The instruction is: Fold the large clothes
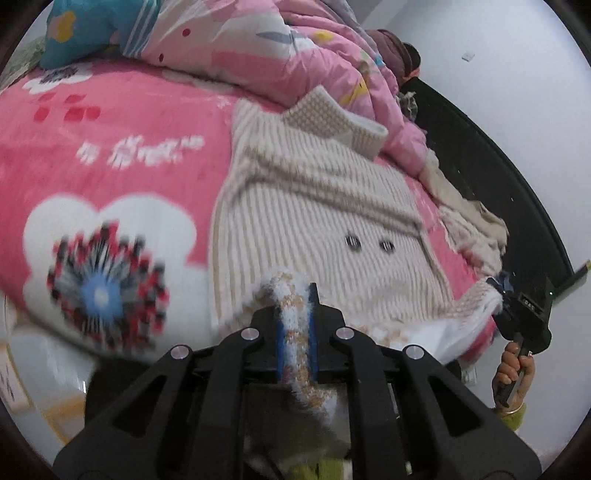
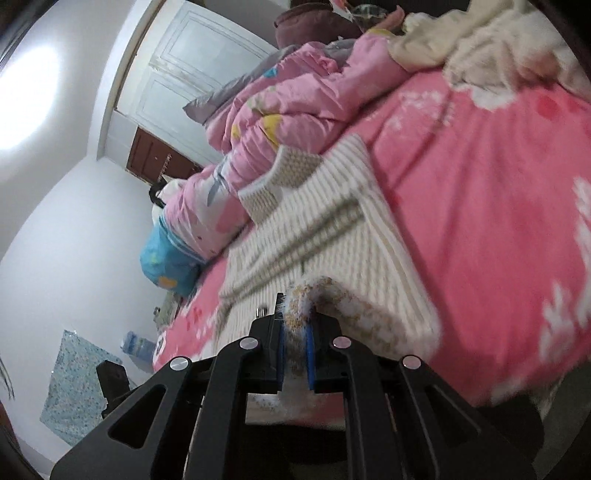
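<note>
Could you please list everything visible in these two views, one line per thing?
sweater: one, cream striped, flat on the bed, hem lifted
buttons: two, dark, on the sweater
bed cover: one, pink floral
quilt: one, pink, bunched behind the collar
pillow: one, teal, far corner
door: one, white
left hand-held gripper: shut on the sweater
right hand-held gripper: shut on the sweater
hand: one, holding the right gripper's handle

Clearance around the bed, as I see it

Open: pink blanket (image 1: 122,122) beside the sweater (image 1: 314,206), where I could pass. Blocked: heaped quilt (image 1: 295,48) and blue pillow (image 1: 85,29) behind; cream cloth (image 1: 469,210) piled toward the dark bed frame (image 1: 491,158).
</note>
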